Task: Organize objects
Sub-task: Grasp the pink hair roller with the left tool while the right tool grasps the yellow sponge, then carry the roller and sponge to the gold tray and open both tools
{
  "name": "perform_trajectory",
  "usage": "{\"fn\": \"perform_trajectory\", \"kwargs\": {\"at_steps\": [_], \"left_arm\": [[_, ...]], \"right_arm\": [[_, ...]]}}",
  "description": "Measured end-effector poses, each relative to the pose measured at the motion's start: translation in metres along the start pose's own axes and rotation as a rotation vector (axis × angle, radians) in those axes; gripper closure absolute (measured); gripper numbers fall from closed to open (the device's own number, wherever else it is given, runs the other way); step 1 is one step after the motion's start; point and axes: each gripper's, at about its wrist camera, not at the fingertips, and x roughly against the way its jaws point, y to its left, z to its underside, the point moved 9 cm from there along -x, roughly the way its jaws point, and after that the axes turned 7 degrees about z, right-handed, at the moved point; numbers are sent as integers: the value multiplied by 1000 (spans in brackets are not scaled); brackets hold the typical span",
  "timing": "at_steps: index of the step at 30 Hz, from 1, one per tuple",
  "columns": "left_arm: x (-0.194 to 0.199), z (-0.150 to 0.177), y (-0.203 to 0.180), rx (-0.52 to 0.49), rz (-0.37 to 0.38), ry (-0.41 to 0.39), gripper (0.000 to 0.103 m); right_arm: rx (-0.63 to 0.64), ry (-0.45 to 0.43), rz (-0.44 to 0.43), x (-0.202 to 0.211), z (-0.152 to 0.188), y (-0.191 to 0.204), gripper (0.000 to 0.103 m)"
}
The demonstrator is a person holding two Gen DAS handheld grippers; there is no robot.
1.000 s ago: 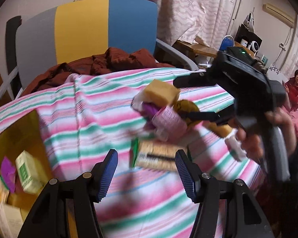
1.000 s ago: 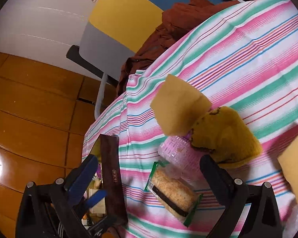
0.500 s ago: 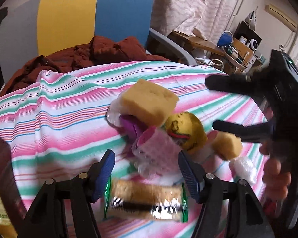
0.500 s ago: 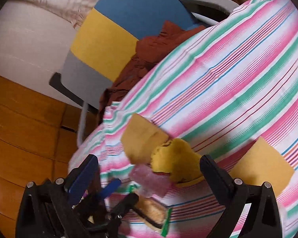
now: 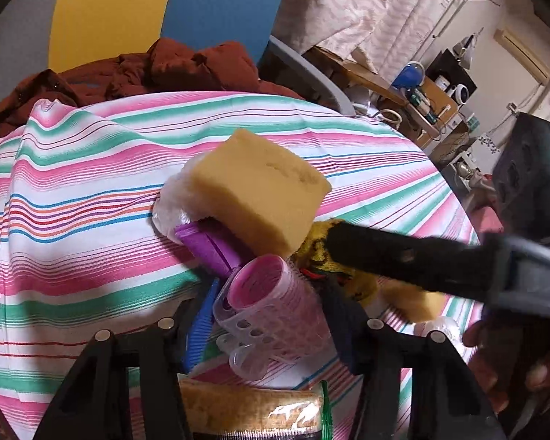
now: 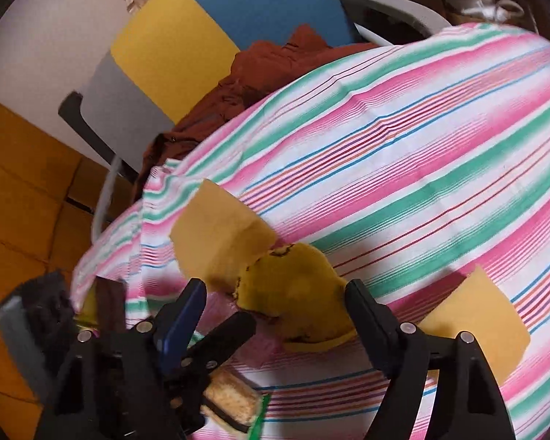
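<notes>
Left tool [image 5: 271, 326] stands with its jaws set either side of the pink hair roller [image 5: 275, 304], apparently closing to lift it; firm grip not confirmed. Right tool [image 6: 275, 315] is spread wide around the yellow plush toy [image 6: 297, 293], holding nothing. Obstructions: sponge block [image 5: 256, 190], purple clip [image 5: 212, 245], wrapped biscuit pack [image 5: 253, 410], all crowded together on the striped tabletop [image 5: 73, 201]

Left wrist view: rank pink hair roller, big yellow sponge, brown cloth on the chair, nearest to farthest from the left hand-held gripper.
1. pink hair roller: between the left hand-held gripper fingers, bottom centre.
2. big yellow sponge: just beyond the roller, mid-table.
3. brown cloth: on the chair past the table's far edge.
</notes>
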Motion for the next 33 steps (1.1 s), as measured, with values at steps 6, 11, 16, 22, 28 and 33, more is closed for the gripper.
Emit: {"fn": "perform_trajectory", "kwargs": {"at_steps": [6,11,16,22,28,33], "left_arm": [[10,10,-9,-51,19,-3,49],[23,20,-20,-108,33,0,54],[34,39,-30,-162,43,22,58],[44,48,-25,-119,47,25,58],[55,60,-29,-128,36,20,58],[65,64,-30,-141,14,4,58]], "right_arm": [[90,30,95,-13,9,0,49],[114,25,127,-14,10,-2,55],[130,12,171,-10,9,-5,56],[142,-8,179,-5,8,-1,59],[103,-11,168,-3,5,-1,34],[90,-115,159,22,-2,7,17]]}}
